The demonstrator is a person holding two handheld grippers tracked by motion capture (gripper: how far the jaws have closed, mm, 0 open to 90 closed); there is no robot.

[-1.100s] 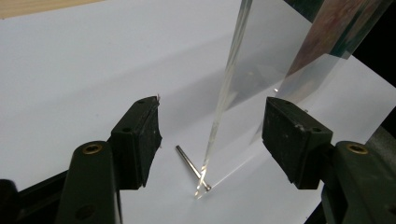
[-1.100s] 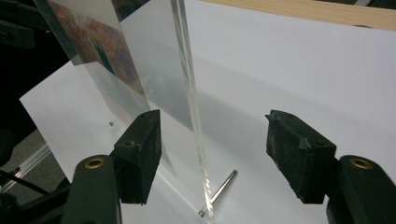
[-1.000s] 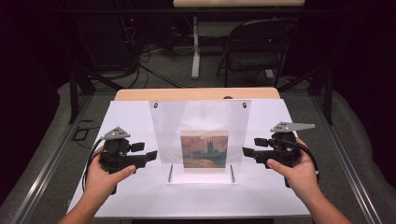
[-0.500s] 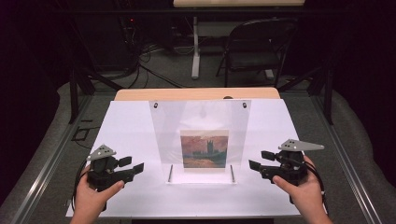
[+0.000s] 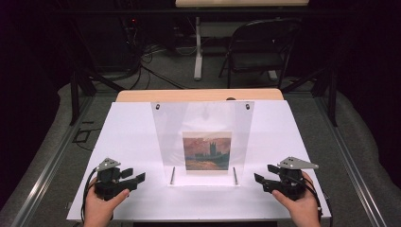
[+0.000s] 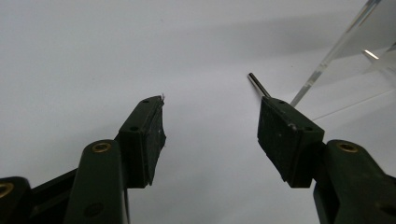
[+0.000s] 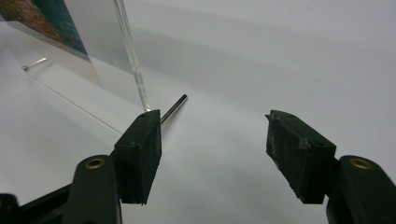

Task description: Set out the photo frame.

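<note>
A clear acrylic stand (image 5: 203,118) rises at the middle of the white table (image 5: 132,137), with a small landscape picture (image 5: 206,150) against its lower part. Two thin metal pins (image 5: 172,175) (image 5: 234,175) lie on its base. My left gripper (image 5: 135,176) is low over the table, left of the stand. Its jaws have just been closing a little but stand open, with nothing between them (image 6: 210,126). A pin (image 6: 258,85) shows just beyond its right jaw. My right gripper (image 5: 263,174), right of the stand, is open and empty (image 7: 215,135), with a pin (image 7: 175,107) and the stand's edge (image 7: 130,56) past its left jaw.
The table's wooden far edge (image 5: 198,95) shows behind the white sheet. A folding chair (image 5: 262,47) and cables (image 5: 151,71) stand on the floor beyond. A metal rail (image 5: 42,175) runs along the left side of the table.
Both hands have sunk toward the table and drawn back to its near edge, a little farther out from the stand. The stand and picture have not moved.
</note>
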